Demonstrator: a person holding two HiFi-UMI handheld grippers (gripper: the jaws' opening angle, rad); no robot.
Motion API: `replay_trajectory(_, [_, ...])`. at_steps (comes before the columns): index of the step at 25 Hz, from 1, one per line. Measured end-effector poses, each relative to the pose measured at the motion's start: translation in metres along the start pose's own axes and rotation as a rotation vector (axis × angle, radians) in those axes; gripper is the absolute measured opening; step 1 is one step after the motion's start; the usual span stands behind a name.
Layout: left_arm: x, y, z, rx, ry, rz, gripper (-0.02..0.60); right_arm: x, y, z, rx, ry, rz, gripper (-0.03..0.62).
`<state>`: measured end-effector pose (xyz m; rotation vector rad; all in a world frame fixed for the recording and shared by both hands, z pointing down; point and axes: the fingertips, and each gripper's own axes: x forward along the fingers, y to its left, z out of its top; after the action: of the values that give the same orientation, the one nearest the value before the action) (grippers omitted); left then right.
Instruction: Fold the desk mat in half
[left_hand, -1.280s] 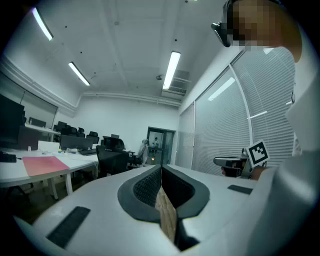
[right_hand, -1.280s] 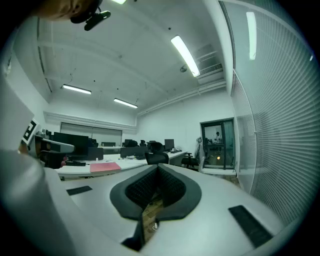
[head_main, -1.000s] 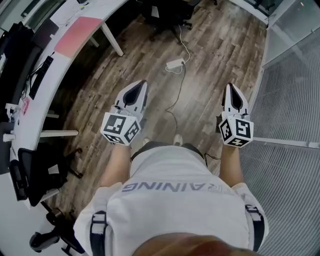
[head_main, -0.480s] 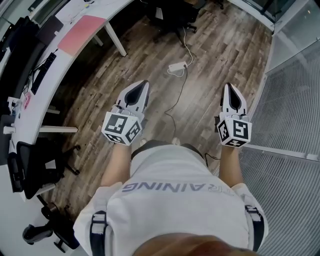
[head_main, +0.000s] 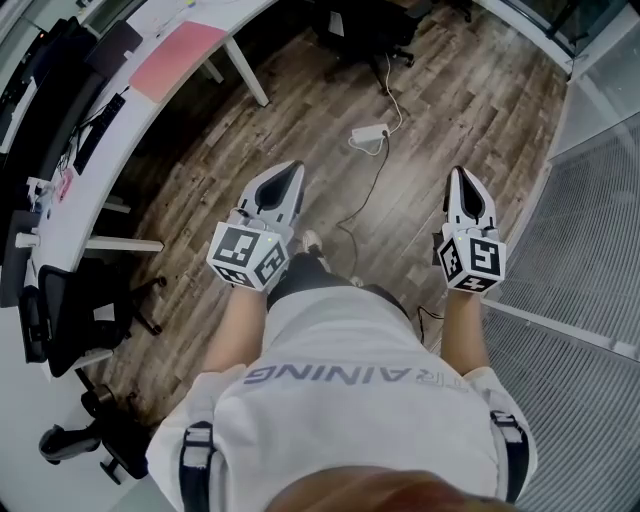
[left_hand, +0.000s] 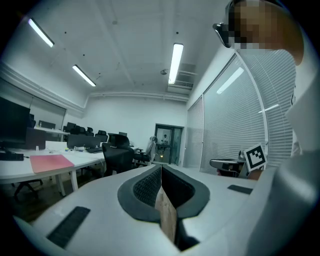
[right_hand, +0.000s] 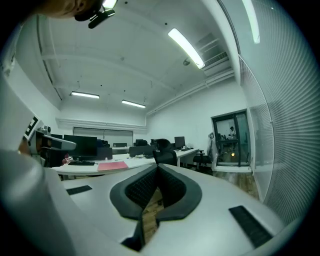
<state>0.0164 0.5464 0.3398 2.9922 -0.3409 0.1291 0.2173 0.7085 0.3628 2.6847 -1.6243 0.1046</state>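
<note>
Left tool (head_main: 289, 175) and right tool (head_main: 463, 176) both closed, empty; held over the wood floor (head_main: 450, 90).

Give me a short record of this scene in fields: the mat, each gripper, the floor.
desk mat: pink, flat and unfolded on the white desk, away from both grippers
left gripper: jaws together, nothing between them
right gripper: jaws together, nothing between them
floor: wood, with a white power strip and its cable
task: fold not yet begun
</note>
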Motion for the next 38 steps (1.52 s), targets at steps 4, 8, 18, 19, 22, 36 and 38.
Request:
replay_trajectory(4, [0.012, 0.019, -0.003, 0.006, 0.004, -0.001, 0.031, 0.024, 0.003, -0.008, 0.017, 0.002, 0.004, 0.023])
replay_trajectory(8, [0.032, 0.042, 0.002, -0.005, -0.011, -0.012, 0.031, 0.055, 0.005, -0.01, 0.019, 0.017, 0.01, 0.023])
replay_trajectory(18, [0.089, 0.148, 0.024, -0.044, -0.009, 0.014, 0.031, 0.177, 0.03, 0.004, 0.0, 0.052, 0.04, 0.023])
replay_trajectory(19, [0.093, 0.162, 0.025, -0.047, -0.006, 0.019, 0.031, 0.192, 0.035, 0.003, 0.003, 0.059, 0.043, 0.023])
replay_trajectory(22, [0.099, 0.204, 0.027, -0.055, 0.0, 0.041, 0.031, 0.234, 0.055, 0.002, 0.013, 0.071, 0.063, 0.023])
replay_trajectory(36, [0.077, 0.374, 0.046, -0.082, -0.047, 0.204, 0.031, 0.391, 0.176, 0.008, -0.014, 0.094, 0.225, 0.023])
replay_trajectory(38, [0.07, 0.39, 0.048, -0.092, -0.065, 0.241, 0.031, 0.41, 0.188, 0.012, -0.03, 0.097, 0.258, 0.023])
